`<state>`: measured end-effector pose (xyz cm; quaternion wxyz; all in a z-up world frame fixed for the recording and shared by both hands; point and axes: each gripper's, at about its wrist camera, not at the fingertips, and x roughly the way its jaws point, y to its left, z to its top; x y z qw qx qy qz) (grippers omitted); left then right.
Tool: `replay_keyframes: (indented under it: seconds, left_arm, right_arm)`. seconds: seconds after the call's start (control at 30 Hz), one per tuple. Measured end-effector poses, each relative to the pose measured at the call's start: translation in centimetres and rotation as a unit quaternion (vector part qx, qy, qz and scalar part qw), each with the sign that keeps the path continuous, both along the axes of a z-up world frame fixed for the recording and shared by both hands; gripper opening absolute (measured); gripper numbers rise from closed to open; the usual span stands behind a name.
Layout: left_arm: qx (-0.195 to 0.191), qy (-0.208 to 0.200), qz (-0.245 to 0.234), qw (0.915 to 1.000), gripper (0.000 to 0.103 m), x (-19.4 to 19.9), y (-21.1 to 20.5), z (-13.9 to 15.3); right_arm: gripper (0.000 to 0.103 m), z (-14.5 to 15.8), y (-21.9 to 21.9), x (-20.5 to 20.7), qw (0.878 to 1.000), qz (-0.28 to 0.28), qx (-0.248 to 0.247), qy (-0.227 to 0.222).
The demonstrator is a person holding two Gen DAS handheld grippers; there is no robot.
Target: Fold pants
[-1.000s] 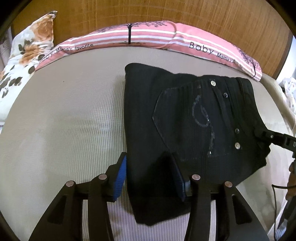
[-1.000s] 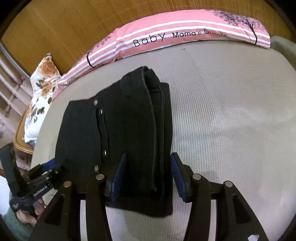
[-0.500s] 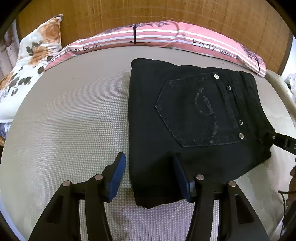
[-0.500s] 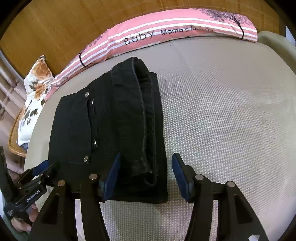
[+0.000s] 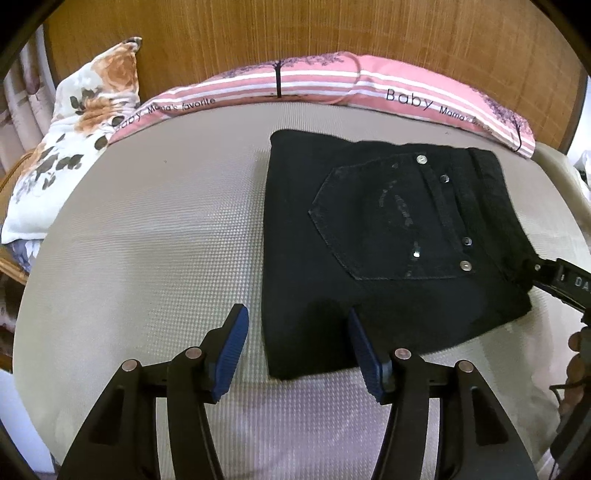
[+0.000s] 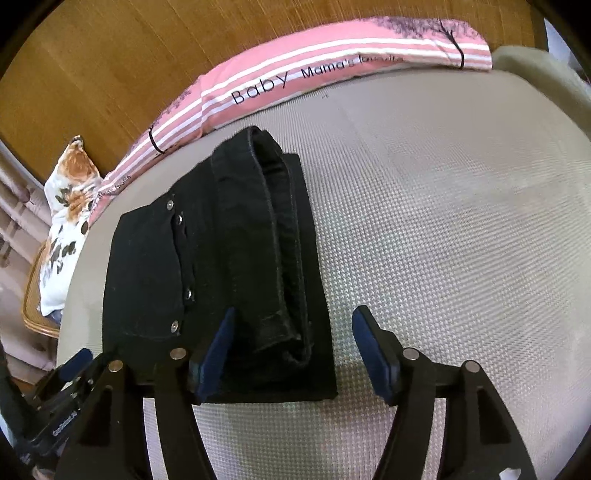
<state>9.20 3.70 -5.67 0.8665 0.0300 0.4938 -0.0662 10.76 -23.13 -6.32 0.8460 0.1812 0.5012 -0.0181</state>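
The black pants (image 5: 369,258) lie folded into a flat rectangle on the beige bed mat (image 5: 147,240), back pocket and rivets facing up. My left gripper (image 5: 297,349) hovers over their near left corner. Its jaws are opening and the blue pads do not press the cloth. In the right wrist view the pants (image 6: 221,258) show their stacked waistband edge. My right gripper (image 6: 293,350) straddles that edge, its jaws also opening, with the cloth lying loose between the pads. The right gripper (image 5: 561,277) shows at the pants' right side, and the left gripper (image 6: 66,373) at the lower left.
A long pink striped pillow (image 5: 332,81) lies along the wooden headboard (image 5: 295,29). A floral pillow (image 5: 85,129) sits at the bed's left corner. A wicker chair edge (image 6: 37,317) stands beside the bed. A hand (image 5: 576,343) shows at the right edge.
Both grippers' jaws have widened and drawn back a little from the pants. The lifted cloth edges have settled flat on the mat.
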Motion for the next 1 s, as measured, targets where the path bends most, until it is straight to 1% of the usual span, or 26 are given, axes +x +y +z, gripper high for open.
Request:
replay_keyframes:
  seconds: [0.07,0.17,0.33,0.4,0.47,0.5,0.6,0.63,0.77,1.0]
  left_arm:
    - [-0.002,-0.004,0.001,1.0000,0.061,-0.5,-0.1,0.4]
    - [-0.003,-0.007,0.001,1.0000,0.063,-1.1,-0.4,0.9]
    - [-0.004,-0.014,0.004,0.9999,0.068,-2.5,-0.9,1.7]
    - [-0.003,-0.019,0.010,0.9998,0.069,-2.9,-0.9,2.0]
    - [0.000,-0.023,0.015,0.9996,0.070,-3.3,-0.8,2.3]
    - [0.005,-0.026,0.018,0.9995,0.070,-3.5,-0.7,2.4]
    - [0.017,-0.039,0.027,0.9987,0.070,-4.0,-0.5,2.8]
    - [0.019,-0.043,0.028,0.9985,0.070,-4.2,-0.5,3.0]
    - [0.023,-0.055,0.033,0.9977,0.070,-5.1,-0.3,3.6]
    - [0.021,-0.057,0.037,0.9975,0.070,-5.5,-0.1,4.0]
  right_arm:
    - [0.064,0.5,0.3,-0.2,1.000,0.004,-0.014,-0.005]
    - [0.067,1.3,0.7,-0.9,0.999,0.006,-0.028,-0.013]
    - [0.074,2.5,1.8,-2.1,0.998,0.025,-0.054,-0.021]
    - [0.079,3.1,2.8,-2.7,0.996,0.037,-0.072,-0.028]
    - [0.082,3.7,3.8,-3.4,0.994,0.050,-0.092,-0.041]
    - [0.085,4.0,4.3,-3.7,0.992,0.055,-0.100,-0.045]
    - [0.088,5.0,5.7,-4.4,0.988,0.073,-0.124,-0.063]
    - [0.091,5.3,6.1,-4.6,0.986,0.078,-0.128,-0.068]
    - [0.093,6.1,7.0,-5.4,0.984,0.085,-0.134,-0.081]
    - [0.094,6.6,8.3,-6.2,0.981,0.090,-0.150,-0.086]
